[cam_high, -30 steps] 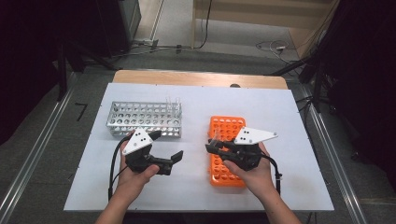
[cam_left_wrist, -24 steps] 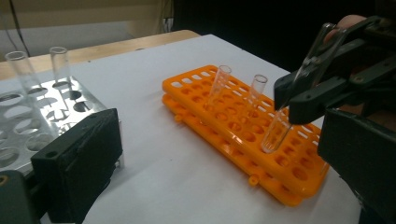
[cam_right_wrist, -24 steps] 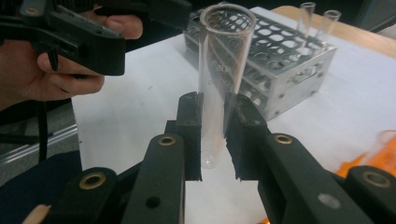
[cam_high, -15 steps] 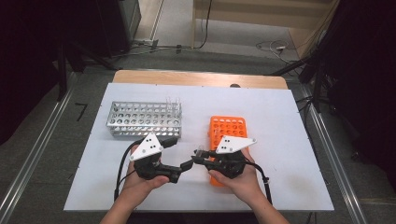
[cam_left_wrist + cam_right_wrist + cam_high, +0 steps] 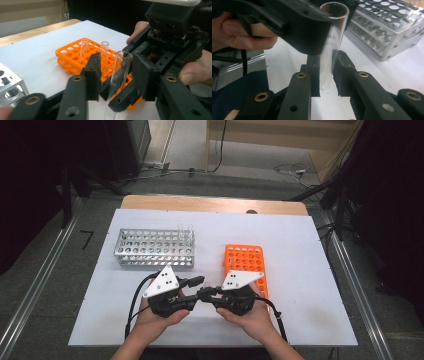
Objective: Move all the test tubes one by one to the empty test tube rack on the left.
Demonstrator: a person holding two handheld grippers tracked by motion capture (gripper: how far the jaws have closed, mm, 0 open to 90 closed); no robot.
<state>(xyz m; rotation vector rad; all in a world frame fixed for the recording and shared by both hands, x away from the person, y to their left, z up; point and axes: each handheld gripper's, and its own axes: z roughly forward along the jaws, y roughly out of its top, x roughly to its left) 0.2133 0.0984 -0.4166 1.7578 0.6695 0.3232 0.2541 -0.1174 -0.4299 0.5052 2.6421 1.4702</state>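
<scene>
A clear test tube (image 5: pixel 331 45) stands upright in my right gripper (image 5: pixel 327 60), whose pads are shut on its lower part. My left gripper (image 5: pixel 117 60) faces it from the other side. Its jaws have just been closing around the tube's (image 5: pixel 119 75) upper part, and a small gap still shows at one pad. In the high view the left gripper (image 5: pixel 197 290) and the right gripper (image 5: pixel 206 295) meet tip to tip near the table's front, each in a hand. Just behind them lies the orange rack (image 5: pixel 245 262), with two clear tubes (image 5: pixel 83 48) standing in it.
A metal rack (image 5: pixel 152 247) stands at the back left with two clear tubes (image 5: pixel 185 229) at its far right corner. It lies close beyond the tube in the right gripper view (image 5: pixel 387 30). The white mat (image 5: pixel 300 270) ends near the hands at the front edge.
Both hands have come together at the front middle, the right one moving left off the orange rack. The left gripper's jaws have narrowed around the tube that the right gripper holds.
</scene>
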